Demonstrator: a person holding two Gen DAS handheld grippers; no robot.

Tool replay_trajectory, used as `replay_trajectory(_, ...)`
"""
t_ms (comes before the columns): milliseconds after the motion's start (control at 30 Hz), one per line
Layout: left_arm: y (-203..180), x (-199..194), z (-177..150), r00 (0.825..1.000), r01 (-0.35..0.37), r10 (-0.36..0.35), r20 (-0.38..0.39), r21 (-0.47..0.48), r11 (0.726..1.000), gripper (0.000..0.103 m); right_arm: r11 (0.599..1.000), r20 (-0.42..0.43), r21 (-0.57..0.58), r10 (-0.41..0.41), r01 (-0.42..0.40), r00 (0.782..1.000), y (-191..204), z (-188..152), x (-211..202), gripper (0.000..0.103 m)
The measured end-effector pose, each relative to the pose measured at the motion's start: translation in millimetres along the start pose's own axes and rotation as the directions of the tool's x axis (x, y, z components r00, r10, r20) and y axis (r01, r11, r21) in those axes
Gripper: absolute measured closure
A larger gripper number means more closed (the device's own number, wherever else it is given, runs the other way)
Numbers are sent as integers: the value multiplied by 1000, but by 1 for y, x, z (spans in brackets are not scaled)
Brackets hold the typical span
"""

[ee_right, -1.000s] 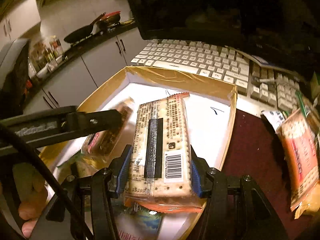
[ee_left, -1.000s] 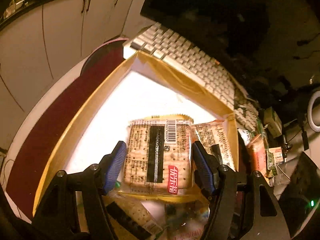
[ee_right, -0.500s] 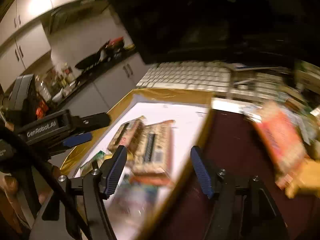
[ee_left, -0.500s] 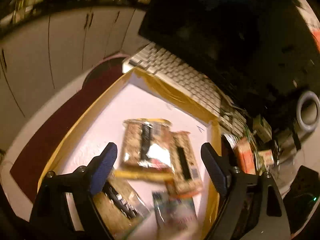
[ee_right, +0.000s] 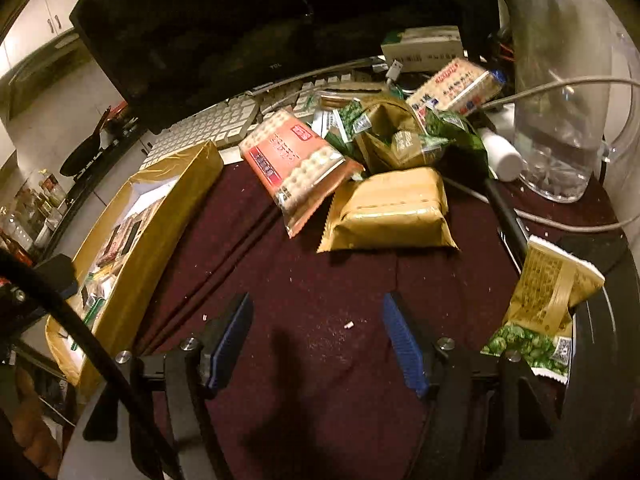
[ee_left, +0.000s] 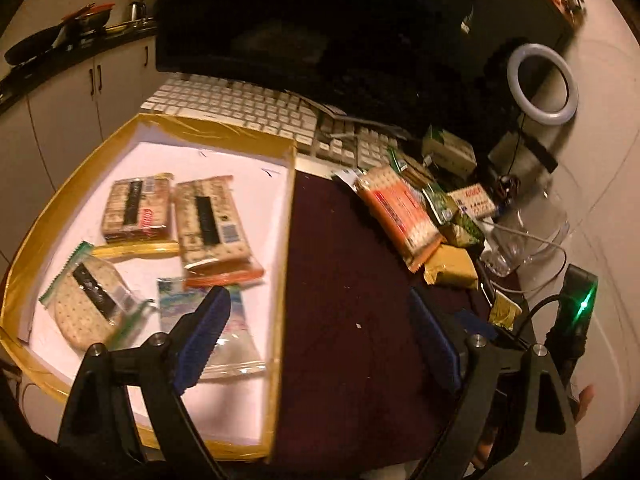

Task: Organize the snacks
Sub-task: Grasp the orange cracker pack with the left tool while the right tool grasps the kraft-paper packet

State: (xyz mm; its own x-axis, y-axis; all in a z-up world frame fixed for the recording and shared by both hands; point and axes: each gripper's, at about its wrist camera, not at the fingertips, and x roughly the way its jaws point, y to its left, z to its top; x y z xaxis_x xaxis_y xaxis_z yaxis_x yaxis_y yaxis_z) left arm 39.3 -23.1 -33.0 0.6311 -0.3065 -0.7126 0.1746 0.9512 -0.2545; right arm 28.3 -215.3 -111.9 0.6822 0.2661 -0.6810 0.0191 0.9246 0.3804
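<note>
Maroon cloth [ee_right: 320, 280], matte and flecked with pale crumbs, lies under both of my grippers. My left gripper [ee_left: 320, 340] points down at an angle over the right wall of the cardboard tray [ee_left: 286, 240], its ribbed blue pads spread wide with nothing between them: the left pad hangs over the tray floor, the right pad over the cloth. My right gripper [ee_right: 320, 340] is also angled downward over bare cloth, pads apart and empty. The tray is a shallow rectangular box with glossy yellow-brown taped walls and a white paper lining. Inside it lie four flat packets: a square cracker pack [ee_left: 138, 208] with a black stripe at the far left, a longer rectangular cracker pack [ee_left: 214, 224] just beside it on the right, a round cracker pack [ee_left: 90, 308] in clear crinkled film at the near left, and a translucent pastel packet [ee_left: 212, 328] near my left pad. The remaining snacks sit in a loose heap on the far right of the cloth, well apart from my pads: a red-and-cream cracker pack [ee_right: 298, 160] resting tilted on a smooth, pillow-shaped gold foil pack [ee_right: 390, 212], green printed pouches [ee_right: 440, 136] behind them, and a white boxy pack [ee_right: 456, 86] farther back. A creased gold-and-green pouch [ee_right: 548, 304] lies near my right pad, on the right. A ribbed clear plastic jug [ee_right: 560, 80] stands at the far right; a white keyboard [ee_left: 240, 108] and dark monitor [ee_left: 320, 20] line the far edge.
</note>
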Motion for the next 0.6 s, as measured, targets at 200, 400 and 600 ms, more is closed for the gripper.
replay_trajectory(200, -4, 3, -8, 1000, -13, 13, -19, 2, 1000, 14, 997, 25, -74, -6, 7, 1000, 10, -9, 0, 23)
replay_trajectory(400, -4, 5, -10, 999, -8, 7, -35, -10, 1000, 14, 995, 15, -34, 95, -95, 995, 2, -10, -6, 24)
replay_trajectory(600, -6, 5, -11, 999, 7, -7, -33, -22, 1000, 14, 999, 89, -25, 24, -22, 996, -8, 8, -29, 24)
